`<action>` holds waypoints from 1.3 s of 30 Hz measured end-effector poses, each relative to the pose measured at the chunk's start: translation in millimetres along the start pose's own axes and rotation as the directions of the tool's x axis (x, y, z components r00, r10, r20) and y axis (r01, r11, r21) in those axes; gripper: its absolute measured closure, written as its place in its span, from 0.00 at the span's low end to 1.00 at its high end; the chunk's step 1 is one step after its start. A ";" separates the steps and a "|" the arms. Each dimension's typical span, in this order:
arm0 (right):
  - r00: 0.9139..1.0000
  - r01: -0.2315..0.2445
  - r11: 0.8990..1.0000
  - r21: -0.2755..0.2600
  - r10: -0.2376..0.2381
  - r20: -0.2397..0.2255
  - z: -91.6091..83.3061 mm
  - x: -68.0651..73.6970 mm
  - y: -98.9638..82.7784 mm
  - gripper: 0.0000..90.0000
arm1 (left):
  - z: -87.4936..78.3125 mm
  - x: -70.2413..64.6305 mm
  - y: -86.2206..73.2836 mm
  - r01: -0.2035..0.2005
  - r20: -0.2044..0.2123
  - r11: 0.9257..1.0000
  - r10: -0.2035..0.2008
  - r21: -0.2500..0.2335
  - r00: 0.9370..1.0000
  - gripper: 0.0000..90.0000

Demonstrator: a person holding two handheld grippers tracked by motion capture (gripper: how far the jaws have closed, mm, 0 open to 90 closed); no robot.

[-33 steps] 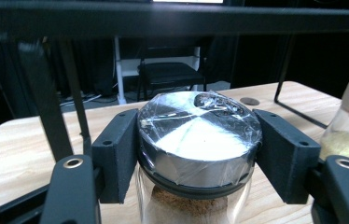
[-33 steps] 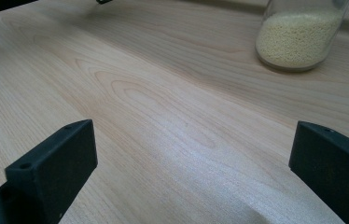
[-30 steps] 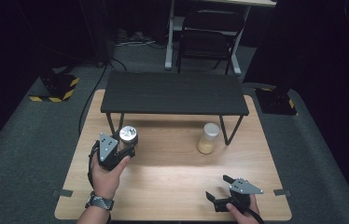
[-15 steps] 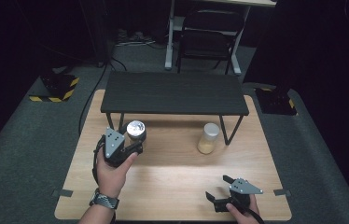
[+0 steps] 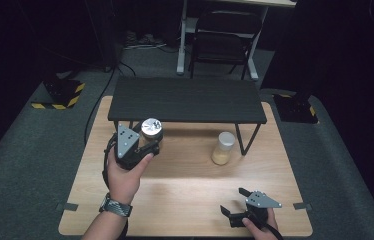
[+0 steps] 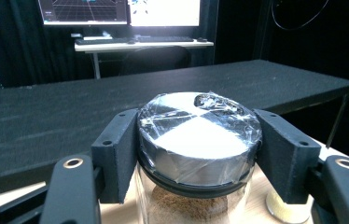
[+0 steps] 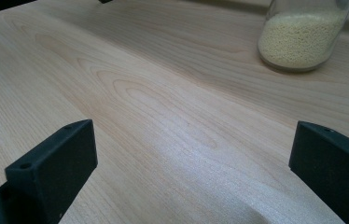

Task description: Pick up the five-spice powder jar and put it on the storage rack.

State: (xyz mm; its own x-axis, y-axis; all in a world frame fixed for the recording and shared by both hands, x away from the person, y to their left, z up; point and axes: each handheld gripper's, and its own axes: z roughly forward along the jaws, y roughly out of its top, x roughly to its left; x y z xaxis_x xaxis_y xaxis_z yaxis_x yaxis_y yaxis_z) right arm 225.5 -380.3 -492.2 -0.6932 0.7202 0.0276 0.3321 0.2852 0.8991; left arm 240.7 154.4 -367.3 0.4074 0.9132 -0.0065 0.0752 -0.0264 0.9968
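My left gripper [image 5: 151, 139] is shut on a glass jar [image 5: 151, 129] with a silver lid, held up in the air in front of the black shelf [image 5: 187, 100]. In the left gripper view the jar [image 6: 199, 140] sits between both pads, brown powder showing under its plastic-wrapped lid, and the shelf top [image 6: 46, 116] lies about level with the lid. My right gripper [image 5: 232, 205] rests low over the wooden table [image 5: 185, 195] near the front right, jaws wide open with nothing between them [image 7: 191, 163]. A second jar [image 5: 223, 148] of pale yellow grains [image 7: 301, 39] stands on the table under the shelf's right end.
The black shelf stands on thin legs across the back half of the table. Beyond the table are a chair [image 5: 222, 42] and a desk leg [image 5: 181, 40]. A desk with monitors [image 6: 121, 11] appears behind the shelf in the left gripper view.
My left hand has lifted the silver-lidded jar upward and a little to the right, closer to the shelf's front edge. The right gripper has stayed put.
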 end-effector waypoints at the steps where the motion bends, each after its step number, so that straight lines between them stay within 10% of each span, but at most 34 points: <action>1: 1.000 0.000 1.000 0.000 0.000 0.000 0.0 0.0 0.0 0.01 | 0.8 -0.3 3.2 0.000 -0.001 1.000 0.000 0.000 1.000 0.39; 21: 1.000 0.001 1.000 -0.002 -0.001 -0.005 -0.2 -0.6 -0.3 0.01 | 31.8 -4.8 58.8 -0.003 -0.035 1.000 0.003 -0.004 0.999 0.39; 39: 1.000 0.007 1.000 -0.011 -0.007 -0.006 -1.0 -0.8 -2.0 0.01 | 68.1 -1.9 75.0 0.015 -0.103 1.000 -0.013 0.015 0.995 0.39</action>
State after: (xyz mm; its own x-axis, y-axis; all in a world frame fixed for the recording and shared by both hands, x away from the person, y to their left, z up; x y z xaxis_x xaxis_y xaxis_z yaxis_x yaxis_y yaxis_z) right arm 224.7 -382.0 -493.6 -0.6995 0.7142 0.0239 0.3199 0.2830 0.9042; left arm 307.6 123.0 -298.0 0.3106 0.9505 -0.0117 0.0946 -0.0187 0.9953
